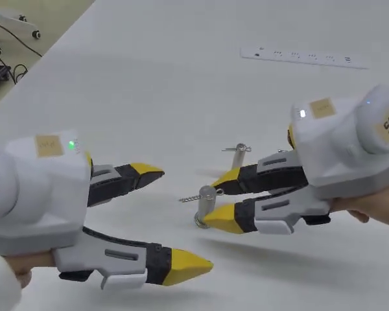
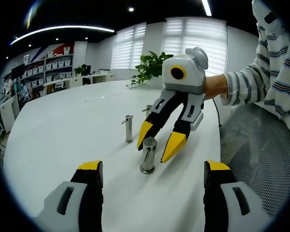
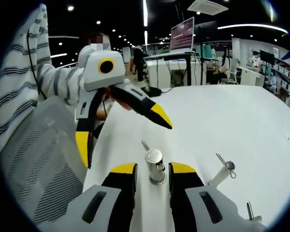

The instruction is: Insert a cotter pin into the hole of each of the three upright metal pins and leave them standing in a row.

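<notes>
A short metal pin (image 1: 206,206) stands upright on the white table (image 1: 149,84) with a cotter pin (image 1: 190,197) through its top. My right gripper (image 1: 219,199) is open; its yellow tips flank this pin (image 3: 155,166) without touching it. A second upright pin (image 1: 240,153), also carrying a cotter pin, stands just behind. In the left gripper view a third pin (image 2: 147,110) shows farther back, behind the second pin (image 2: 129,128). My left gripper (image 1: 175,217) is held wide open, empty, a little to the left of the near pin (image 2: 148,155).
A white power strip (image 1: 305,57) lies at the far side of the table. The table's left edge runs off toward a chair base (image 1: 13,26) and cables on the floor. A mesh chair back (image 2: 261,159) stands by the table's near side.
</notes>
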`<state>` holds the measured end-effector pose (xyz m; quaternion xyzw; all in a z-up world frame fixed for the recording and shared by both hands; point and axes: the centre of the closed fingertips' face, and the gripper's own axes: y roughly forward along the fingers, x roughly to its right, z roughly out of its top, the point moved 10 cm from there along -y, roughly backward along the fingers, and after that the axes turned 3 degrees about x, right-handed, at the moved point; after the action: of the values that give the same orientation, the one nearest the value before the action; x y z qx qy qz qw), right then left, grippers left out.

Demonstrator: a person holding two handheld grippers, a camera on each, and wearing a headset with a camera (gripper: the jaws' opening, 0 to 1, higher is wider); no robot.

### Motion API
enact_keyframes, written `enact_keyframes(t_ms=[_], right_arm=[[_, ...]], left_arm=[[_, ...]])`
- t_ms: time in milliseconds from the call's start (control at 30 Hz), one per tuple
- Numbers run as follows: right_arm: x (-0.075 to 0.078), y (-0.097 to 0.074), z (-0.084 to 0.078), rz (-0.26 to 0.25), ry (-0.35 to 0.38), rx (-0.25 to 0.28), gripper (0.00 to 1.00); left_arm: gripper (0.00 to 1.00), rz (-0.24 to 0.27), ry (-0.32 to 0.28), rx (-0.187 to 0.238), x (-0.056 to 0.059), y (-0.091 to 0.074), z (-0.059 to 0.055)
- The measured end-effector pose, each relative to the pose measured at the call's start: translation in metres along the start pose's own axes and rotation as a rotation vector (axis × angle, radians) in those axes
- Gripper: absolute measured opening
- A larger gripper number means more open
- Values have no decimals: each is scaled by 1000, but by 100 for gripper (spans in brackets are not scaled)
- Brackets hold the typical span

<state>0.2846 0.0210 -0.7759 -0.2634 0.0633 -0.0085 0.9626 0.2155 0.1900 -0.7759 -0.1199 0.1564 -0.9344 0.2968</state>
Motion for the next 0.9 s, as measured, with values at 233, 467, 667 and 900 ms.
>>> enact_keyframes(t_ms=[233, 467, 667, 900], right_arm=[[0, 6, -1, -14, 6, 6, 27], [-2, 12, -6, -7, 5, 3, 18], [-3, 11, -7, -33, -5, 15, 16], [-3, 2, -11, -110, 5, 19, 13]], left_arm=[[99, 27, -28, 36, 2, -4, 2], [99, 33, -39, 50, 4, -7, 2], [99, 46, -52, 50, 3, -11, 2], [99, 49, -52, 58, 4, -10, 5]])
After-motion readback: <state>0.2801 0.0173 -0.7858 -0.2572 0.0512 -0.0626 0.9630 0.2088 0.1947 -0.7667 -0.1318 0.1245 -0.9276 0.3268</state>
